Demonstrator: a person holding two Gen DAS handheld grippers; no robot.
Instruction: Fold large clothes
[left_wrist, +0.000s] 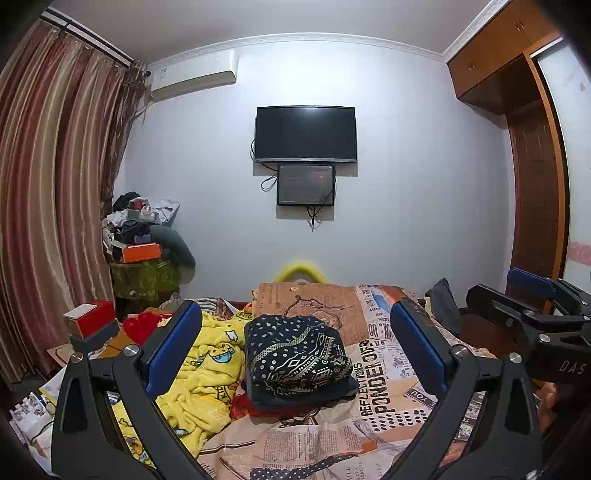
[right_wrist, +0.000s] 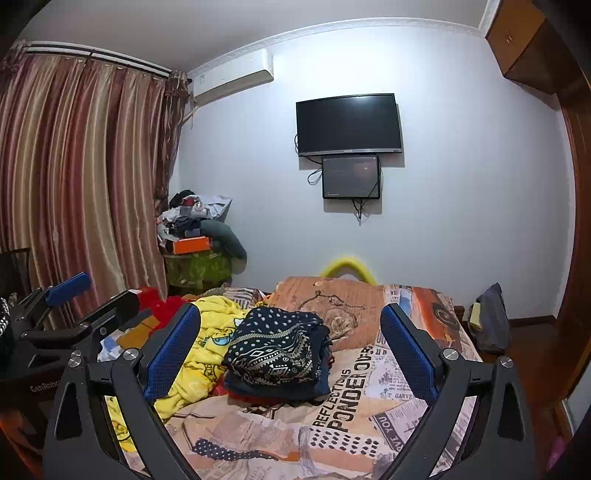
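Open bedspread (right_wrist: 343, 417) lies right of and in front of the folded stack (right_wrist: 277, 354): passage free there. Yellow blanket (right_wrist: 207, 347) touches the stack's left side. Both grippers' jaws stand wide, nothing between them.

Wall television (left_wrist: 306, 133), air conditioner (left_wrist: 192, 79), striped curtains (left_wrist: 55, 184), wooden wardrobe (left_wrist: 517, 110).

Folded garment (left_wrist: 297, 360): thin matt dark cloth with pale print, lying on the bedspread (left_wrist: 317, 439), matt newsprint-pattern cotton. Left of the garment, yellow blanket (left_wrist: 207, 373): plush, fuzzy. Gripper pads (right_wrist: 171, 354): blue textured rubber on matt black plastic, shiny metal bolts. Behind the bedspread, TV (left_wrist: 306, 133) glossy; wardrobe (left_wrist: 495, 62) varnished wood; curtains (left_wrist: 55, 184) satin sheen.
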